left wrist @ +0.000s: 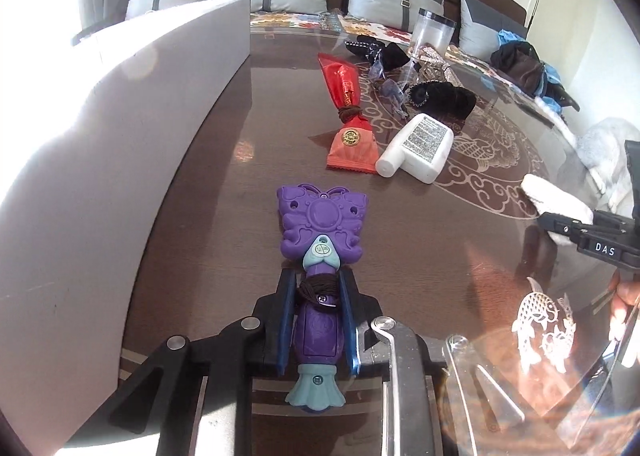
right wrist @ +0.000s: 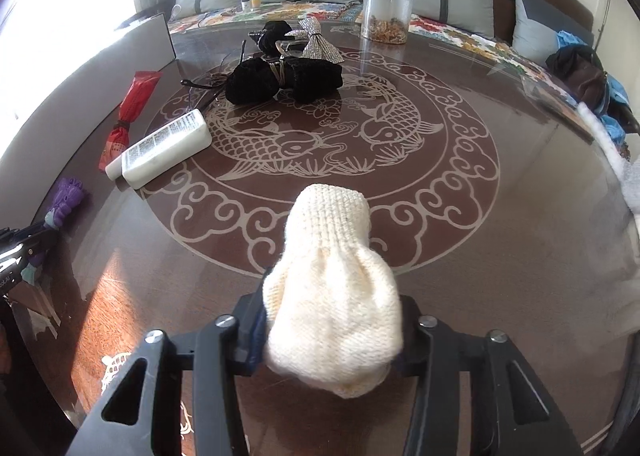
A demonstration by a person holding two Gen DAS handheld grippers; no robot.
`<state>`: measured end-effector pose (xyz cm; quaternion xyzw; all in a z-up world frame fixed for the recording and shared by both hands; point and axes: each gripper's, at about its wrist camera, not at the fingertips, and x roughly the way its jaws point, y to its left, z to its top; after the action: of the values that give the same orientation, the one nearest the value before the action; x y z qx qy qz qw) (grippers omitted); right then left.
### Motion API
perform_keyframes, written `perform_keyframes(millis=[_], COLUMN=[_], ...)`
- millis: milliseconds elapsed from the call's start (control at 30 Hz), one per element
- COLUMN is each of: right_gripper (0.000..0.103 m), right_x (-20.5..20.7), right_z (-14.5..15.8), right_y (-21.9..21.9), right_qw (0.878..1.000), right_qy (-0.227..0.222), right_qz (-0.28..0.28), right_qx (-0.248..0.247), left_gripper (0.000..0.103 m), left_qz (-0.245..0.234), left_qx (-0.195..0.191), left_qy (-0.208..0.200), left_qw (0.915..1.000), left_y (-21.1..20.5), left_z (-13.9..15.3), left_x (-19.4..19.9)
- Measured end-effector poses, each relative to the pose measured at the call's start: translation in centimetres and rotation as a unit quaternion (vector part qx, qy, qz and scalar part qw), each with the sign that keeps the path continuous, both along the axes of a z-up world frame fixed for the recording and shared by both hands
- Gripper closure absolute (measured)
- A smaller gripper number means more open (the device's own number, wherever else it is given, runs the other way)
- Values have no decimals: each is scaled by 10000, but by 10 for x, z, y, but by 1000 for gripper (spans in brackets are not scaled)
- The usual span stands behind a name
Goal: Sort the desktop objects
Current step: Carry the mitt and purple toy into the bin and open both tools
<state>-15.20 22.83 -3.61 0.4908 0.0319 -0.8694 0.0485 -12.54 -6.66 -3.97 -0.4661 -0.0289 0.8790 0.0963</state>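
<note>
Purple toy (left wrist: 320,240) with a butterfly-shaped head and pale teal trim is sitting clamped by its handle between the two blue pads of the left gripper (left wrist: 318,288). Its head is pointing toward twelve o'clock, away from the camera, and a dark cord is wrapping the neck right where the pads are pressing. The teal flared tail is sticking back toward six o'clock, over the tool's body. The toy's head is lying on or just above the glossy brown table (left wrist: 208,192); which one cannot be told.

In the right wrist view, the right gripper (right wrist: 332,320) is squeezing a cream knitted sock (right wrist: 332,288), which is bulging thick and ribbed between its jaws, toe end reaching toward twelve o'clock over the carp pattern in the tabletop.

At one o'clock from the toy, a red pouch (left wrist: 348,112) tied with cord is lying just beside a white bottle (left wrist: 420,148), apparently touching it. Farther off, black fabric pieces (left wrist: 444,96) and a clear jar (left wrist: 434,32) are resting near the table's far edge.
</note>
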Motion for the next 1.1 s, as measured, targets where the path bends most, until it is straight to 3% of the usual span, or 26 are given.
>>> perform_keyframes(millis=[167, 333, 433, 533, 733, 867, 933, 1033, 1100], right_gripper=[58, 57, 57, 57, 56, 54, 46, 23, 21], right_x=[12, 2, -9, -22, -42, -55, -64, -76, -76], right_z=[31, 77, 105, 130, 155, 136, 119, 98, 99], right_y=[-15, -57, -105, -168, -313, -388, -409, -423, -420], right_qw=[9993, 9962, 9909, 9824, 9611, 9552, 9560, 9619, 9631], right_qy=[135, 452, 686, 864, 873, 780, 631, 491, 666], right_qz=[328, 619, 945, 1393, 2391, 2801, 2834, 2688, 2605], right_qx=[-67, -413, -668, -894, -1073, -559, -427, -121, -98], left_gripper=[83, 83, 83, 83, 83, 82, 79, 67, 41], left_qz=[37, 339, 704, 1182, 1809, 1847, 1978, 1982, 1955], left_qx=[715, 1353, 1525, 1356, 882, 766, 740, 748, 671], left_qy=[258, 776, 1025, 1152, 648, 136, -111, -43, 91], left_qw=[9971, 9872, 9805, 9769, 9774, 9797, 9774, 9773, 9784], left_y=[-10, -47, -92, -144, -220, -223, -226, -229, -225], left_z=[36, 94, 124, 140, 117, 82, 67, 66, 71], left_x=[14, 31, 33, 26, 13, 8, 6, 13, 18])
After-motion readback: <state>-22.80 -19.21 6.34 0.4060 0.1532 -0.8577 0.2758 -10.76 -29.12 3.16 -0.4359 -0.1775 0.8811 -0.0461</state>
